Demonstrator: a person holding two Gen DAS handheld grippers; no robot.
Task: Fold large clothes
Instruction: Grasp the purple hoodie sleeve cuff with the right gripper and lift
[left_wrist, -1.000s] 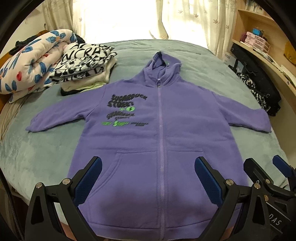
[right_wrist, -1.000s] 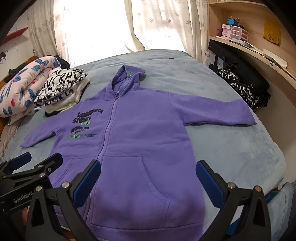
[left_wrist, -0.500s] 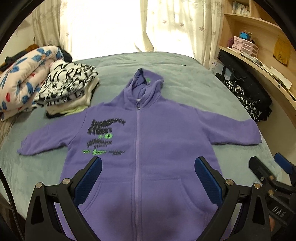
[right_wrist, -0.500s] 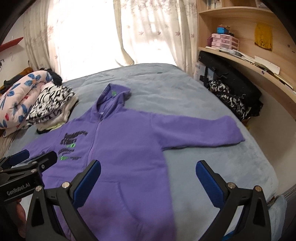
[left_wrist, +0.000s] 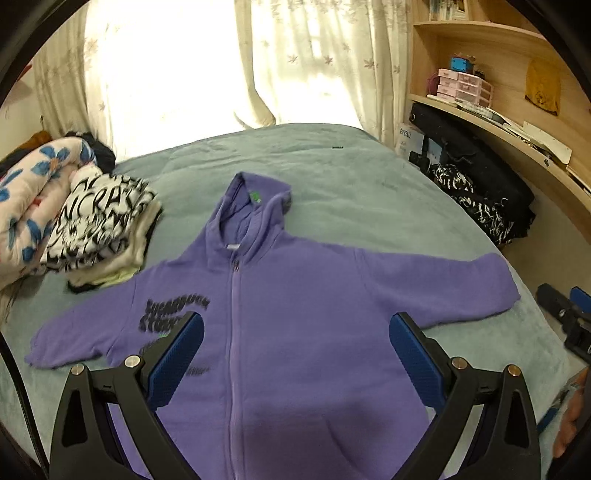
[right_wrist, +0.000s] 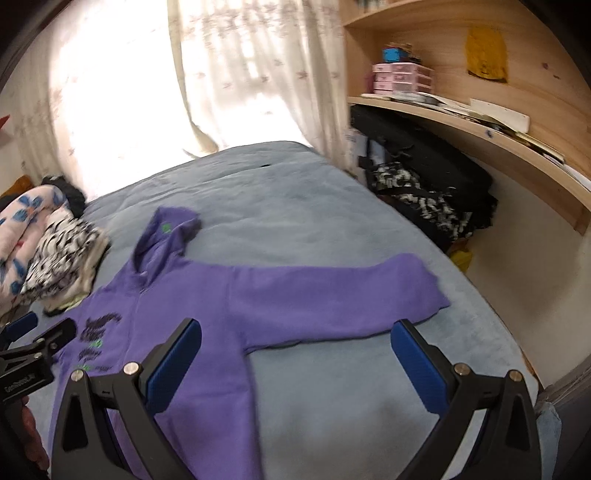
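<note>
- Flat on the grey-blue bed (left_wrist: 369, 184), the purple zip-up fleece hoodie (left_wrist: 295, 332) lies face up, hood away from the tools, sleeves spread sideways;
- Right tool (right_wrist: 295, 354), spread and empty, faces the right-hand sleeve (right_wrist: 332, 295), so it is nearer;
- Left tool (left_wrist: 295, 354), also spread and empty, hangs over the zip (left_wrist: 232, 332).

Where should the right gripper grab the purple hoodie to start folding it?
Probably the cuff end of the sleeve nearest the right gripper, coming from the outer side. The hoodie lies flat, zipped, with both sleeves spread out, so that free end can lift and swing across the chest. Both grippers are open and holding nothing.
</note>
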